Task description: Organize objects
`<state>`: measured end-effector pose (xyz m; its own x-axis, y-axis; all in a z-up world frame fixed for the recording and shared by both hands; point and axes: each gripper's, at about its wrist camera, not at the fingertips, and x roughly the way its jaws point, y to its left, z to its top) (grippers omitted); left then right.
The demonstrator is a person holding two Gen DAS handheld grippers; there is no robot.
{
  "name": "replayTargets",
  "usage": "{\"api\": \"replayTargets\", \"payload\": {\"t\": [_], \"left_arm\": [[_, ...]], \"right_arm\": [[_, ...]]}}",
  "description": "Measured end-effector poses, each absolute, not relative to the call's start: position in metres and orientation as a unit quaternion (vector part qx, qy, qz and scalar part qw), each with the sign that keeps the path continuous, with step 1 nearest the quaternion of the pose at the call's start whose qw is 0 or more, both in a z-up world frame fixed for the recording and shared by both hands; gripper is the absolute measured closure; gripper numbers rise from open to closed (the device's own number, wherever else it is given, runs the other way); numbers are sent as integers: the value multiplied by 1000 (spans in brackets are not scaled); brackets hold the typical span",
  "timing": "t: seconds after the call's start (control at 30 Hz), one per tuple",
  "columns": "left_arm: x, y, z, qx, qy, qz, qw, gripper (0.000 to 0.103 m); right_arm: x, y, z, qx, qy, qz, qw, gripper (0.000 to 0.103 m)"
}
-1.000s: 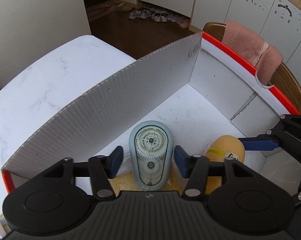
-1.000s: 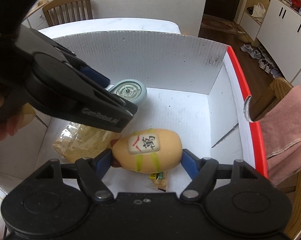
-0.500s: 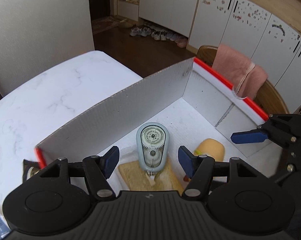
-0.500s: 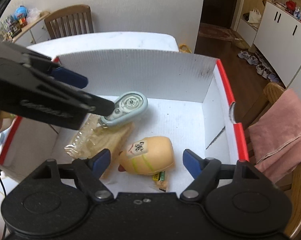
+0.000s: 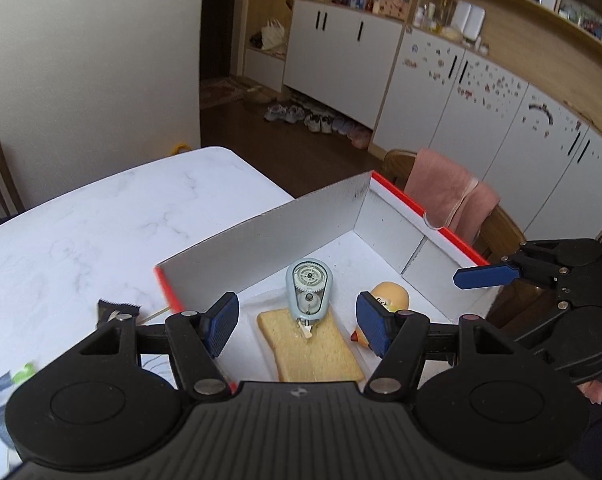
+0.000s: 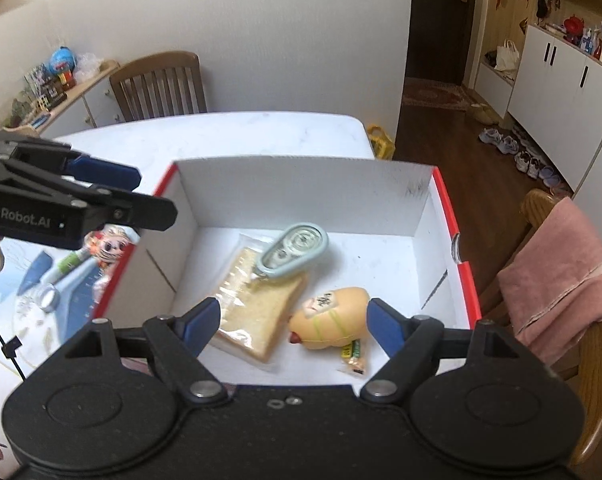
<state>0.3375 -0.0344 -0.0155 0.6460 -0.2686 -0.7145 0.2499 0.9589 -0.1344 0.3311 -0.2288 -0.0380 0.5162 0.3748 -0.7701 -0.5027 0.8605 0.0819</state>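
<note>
Both tools were seen hanging above the white box (image 6: 301, 184) on the worktop (image 5: 101, 224), and nothing was being held by either one. The left tool (image 5: 297, 326) was spread about halfway with only air between its pads. The right tool (image 6: 295, 320) had just been opening, and its jaws stood wide and clear of the egg-shaped toy (image 6: 331, 316) lying below them on the box floor.

So everything was already sitting in the box: the bagged slice of bread (image 6: 257, 312) flat on the bottom, the pale blue correction tape dispenser (image 6: 297, 250) resting on top of the bread's far end, and the toy just beside the bread, with a small snack wrapper (image 6: 353, 354) tucked against it.

Handling guesses, for what they're worth:
- The dispenser would probably be light, hard plastic and a bit slick, so it'd be best pinched across its narrow sides, not the flat faces.
- The bread could be expected to squash easily and the bag to slide; an edge of the plastic would be the safer spot.
- The toy looked soft and rounded, so it'd likely need to be taken across the middle or it could squirt out.

A few bits were left outside on the worktop, like a cartoon-face item (image 6: 109, 246).
</note>
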Motion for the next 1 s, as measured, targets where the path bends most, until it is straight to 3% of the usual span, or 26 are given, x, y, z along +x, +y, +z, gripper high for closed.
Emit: {"api": "replayTargets", "payload": {"t": [0.37, 0.73, 1.0], "left_arm": [[277, 19, -2, -45, 377, -106, 919, 39], [220, 93, -13, -58, 370, -58, 926, 27], [190, 135, -31, -45, 376, -35, 925, 22]], "right_arm": [[293, -201, -17, -47, 406, 274, 870, 22], [258, -146, -13, -44, 402, 306, 862, 16], [242, -101, -21, -53, 404, 323, 854, 4]]}}
